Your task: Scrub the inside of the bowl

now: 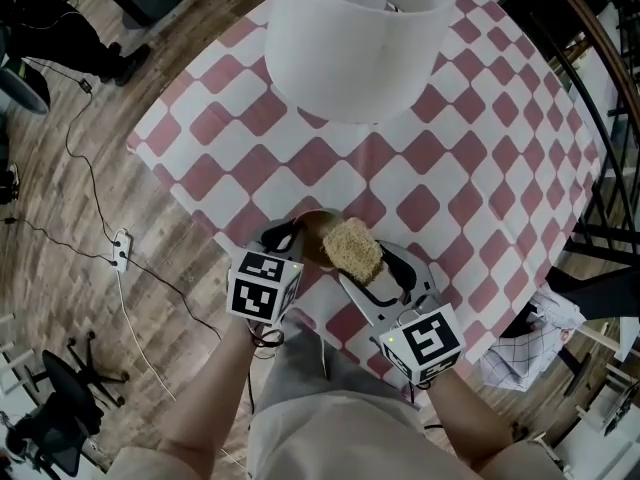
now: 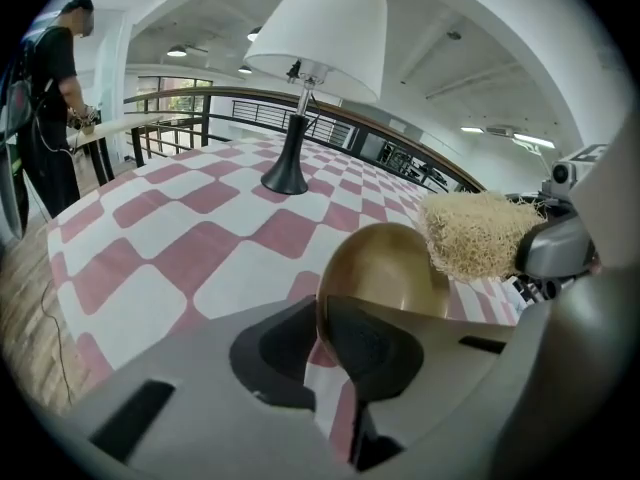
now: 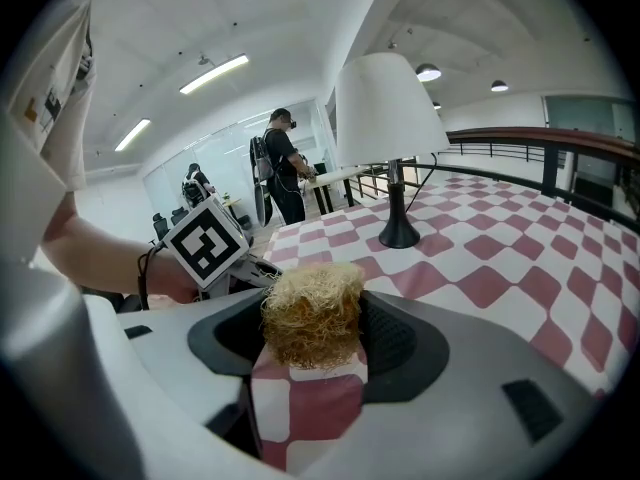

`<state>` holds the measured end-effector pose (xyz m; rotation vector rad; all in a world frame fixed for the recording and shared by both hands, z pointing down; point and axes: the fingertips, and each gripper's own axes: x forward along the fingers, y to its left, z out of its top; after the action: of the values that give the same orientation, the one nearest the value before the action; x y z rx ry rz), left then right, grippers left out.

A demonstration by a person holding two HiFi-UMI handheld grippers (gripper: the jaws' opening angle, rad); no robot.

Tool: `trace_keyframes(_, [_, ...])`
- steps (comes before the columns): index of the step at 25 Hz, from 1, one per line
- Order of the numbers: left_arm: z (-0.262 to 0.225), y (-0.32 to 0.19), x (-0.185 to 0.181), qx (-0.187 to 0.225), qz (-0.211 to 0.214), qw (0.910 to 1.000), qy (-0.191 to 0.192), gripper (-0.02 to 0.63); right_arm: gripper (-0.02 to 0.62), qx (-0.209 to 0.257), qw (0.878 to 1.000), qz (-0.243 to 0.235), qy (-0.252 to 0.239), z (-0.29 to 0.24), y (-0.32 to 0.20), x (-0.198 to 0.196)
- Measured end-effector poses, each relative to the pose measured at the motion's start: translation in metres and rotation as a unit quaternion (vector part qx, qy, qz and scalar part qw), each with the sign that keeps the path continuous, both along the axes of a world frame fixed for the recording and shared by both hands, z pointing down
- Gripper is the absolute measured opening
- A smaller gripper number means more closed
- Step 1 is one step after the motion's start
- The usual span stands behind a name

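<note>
A golden-brown bowl (image 1: 313,230) is held tilted above the near edge of the checked table (image 1: 450,168). My left gripper (image 1: 298,246) is shut on its near rim; in the left gripper view the bowl (image 2: 390,268) stands on edge between the dark pads, hollow side facing right. My right gripper (image 1: 372,268) is shut on a straw-coloured fibre scrubber (image 1: 352,248). The scrubber (image 2: 475,233) sits at the bowl's upper right rim, touching it. In the right gripper view the scrubber (image 3: 312,313) fills the gap between the pads and hides the bowl.
A white-shaded lamp (image 1: 350,38) on a black base (image 2: 286,180) stands at the table's far side. A dark railing (image 1: 590,58) curves behind the table. Another person (image 2: 50,98) stands at a counter off to the left. Cables and a power strip (image 1: 120,250) lie on the wooden floor.
</note>
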<state>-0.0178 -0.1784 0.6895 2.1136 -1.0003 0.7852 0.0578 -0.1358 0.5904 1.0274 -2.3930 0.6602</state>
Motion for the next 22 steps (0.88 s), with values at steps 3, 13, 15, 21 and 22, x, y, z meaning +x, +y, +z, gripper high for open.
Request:
trace_keyframes(3, [-0.002, 0.003, 0.001, -0.010, -0.012, 0.9997, 0.017, 0.035, 0.258, -0.004, 1.000, 0.004, -0.004, -0.001, 0.002, -0.001])
trace_keyframes(13, [-0.065, -0.025, -0.018, 0.074, -0.106, 0.9910, 0.036, 0.023, 0.258, 0.011, 0.998, -0.006, -0.055, -0.047, 0.010, -0.026])
trace_keyframes(15, [-0.089, -0.028, -0.022, 0.092, -0.108, 0.9895, 0.027, 0.023, 0.258, 0.022, 0.998, -0.011, -0.065, -0.072, 0.010, -0.032])
trace_keyframes(21, [-0.180, -0.042, -0.034, 0.172, -0.127, 0.9763, 0.032, 0.023, 0.258, 0.093, 0.994, -0.024, -0.060, -0.160, -0.007, -0.046])
trace_keyframes(22, [-0.197, -0.042, -0.033, 0.188, -0.127, 0.9732, 0.035, 0.023, 0.258, 0.105, 0.993, -0.024, -0.052, -0.171, -0.008, -0.047])
